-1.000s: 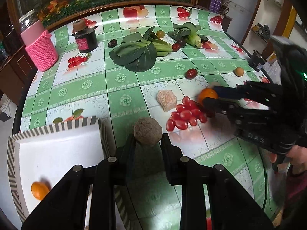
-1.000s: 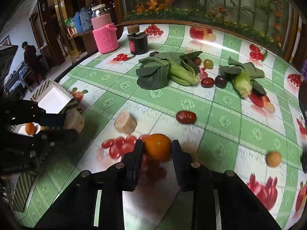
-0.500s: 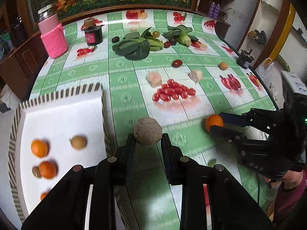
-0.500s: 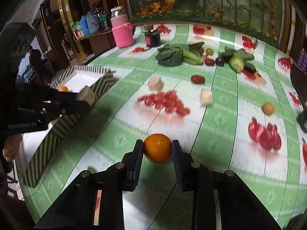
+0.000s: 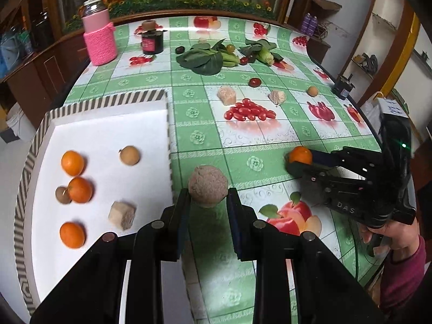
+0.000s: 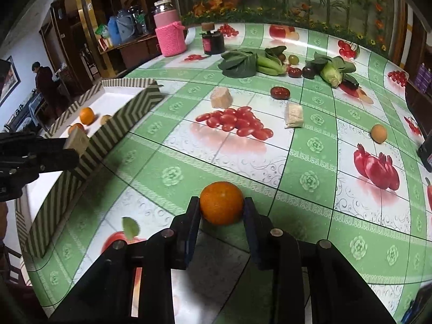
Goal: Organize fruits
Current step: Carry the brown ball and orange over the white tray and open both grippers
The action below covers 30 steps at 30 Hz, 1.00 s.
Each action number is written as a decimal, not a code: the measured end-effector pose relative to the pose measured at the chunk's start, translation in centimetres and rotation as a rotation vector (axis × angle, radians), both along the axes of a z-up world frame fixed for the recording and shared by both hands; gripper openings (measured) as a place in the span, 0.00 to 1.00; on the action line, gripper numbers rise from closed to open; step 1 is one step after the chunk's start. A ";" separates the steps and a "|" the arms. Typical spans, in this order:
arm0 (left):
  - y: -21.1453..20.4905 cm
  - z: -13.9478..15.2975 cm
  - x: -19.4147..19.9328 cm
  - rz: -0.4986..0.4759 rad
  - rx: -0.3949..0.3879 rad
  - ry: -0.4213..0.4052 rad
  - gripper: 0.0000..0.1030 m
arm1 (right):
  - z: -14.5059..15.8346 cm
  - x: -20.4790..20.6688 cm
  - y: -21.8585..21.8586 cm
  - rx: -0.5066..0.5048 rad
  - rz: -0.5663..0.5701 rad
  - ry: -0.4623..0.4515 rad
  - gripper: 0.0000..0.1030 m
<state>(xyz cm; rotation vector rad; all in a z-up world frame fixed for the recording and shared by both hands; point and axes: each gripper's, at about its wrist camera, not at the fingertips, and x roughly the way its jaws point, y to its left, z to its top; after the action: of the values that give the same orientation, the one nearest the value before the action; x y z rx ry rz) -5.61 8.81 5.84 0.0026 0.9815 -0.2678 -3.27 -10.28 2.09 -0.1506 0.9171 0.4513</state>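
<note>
My left gripper (image 5: 208, 198) is shut on a rough brown ball (image 5: 208, 186), held just right of the striped white tray (image 5: 108, 100). Inside the tray lie three oranges (image 5: 72, 162), a tan round fruit (image 5: 130, 155), a small brown fruit (image 5: 62, 195) and a beige cube (image 5: 122, 215). My right gripper (image 6: 222, 210) is shut on an orange (image 6: 222, 203) above the green tablecloth, near the table's front. In the left wrist view the right gripper (image 5: 297, 160) shows at the right, a hand behind it. In the right wrist view the left gripper (image 6: 71, 147) is beside the tray wall (image 6: 118, 127).
Two beige chunks (image 6: 221, 97) (image 6: 294, 114), a red fruit (image 6: 280, 92) and a small tan fruit (image 6: 378, 132) lie mid-table. Leafy greens (image 6: 239, 63), corn (image 6: 332, 74), a dark jar (image 6: 213, 41) and a pink-sleeved jar (image 6: 170, 35) stand at the back. A person stands far left.
Both grippers have drawn back toward the table's front with their loads. The left one has shifted toward the tray, which now shows far more of its inside.
</note>
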 end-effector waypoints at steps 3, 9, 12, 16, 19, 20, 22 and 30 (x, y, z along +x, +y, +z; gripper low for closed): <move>0.7 0.0 -0.8 0.029 0.005 -0.021 0.24 | 1.0 -0.9 0.6 0.027 0.007 -0.018 0.31; 2.1 0.2 -2.0 0.086 0.037 -0.059 0.24 | 2.7 -3.1 2.9 0.086 0.048 -0.049 0.32; 2.8 0.3 -2.5 0.100 0.047 -0.070 0.24 | 3.3 -3.9 4.2 0.119 0.072 -0.056 0.33; 3.5 0.4 -3.1 0.111 0.061 -0.083 0.24 | 3.5 -4.5 5.5 0.138 0.089 -0.056 0.33; 4.1 0.5 -3.5 0.115 0.057 -0.082 0.24 | 3.6 -5.0 6.6 0.155 0.105 -0.057 0.33; 4.4 0.5 -3.7 0.120 0.057 -0.084 0.24 | 3.7 -5.2 6.9 0.156 0.112 -0.056 0.33; 4.8 0.5 -3.9 0.128 0.054 -0.085 0.24 | 3.7 -5.5 7.6 0.154 0.132 -0.055 0.33; 7.0 0.4 -4.5 0.181 0.055 -0.098 0.24 | 4.4 -6.6 10.6 0.149 0.202 -0.065 0.33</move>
<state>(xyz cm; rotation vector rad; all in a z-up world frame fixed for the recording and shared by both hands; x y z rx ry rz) -10.13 15.81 6.23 -0.0229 0.8847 -0.0739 -9.84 0.37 6.51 -0.1218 0.8043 0.6960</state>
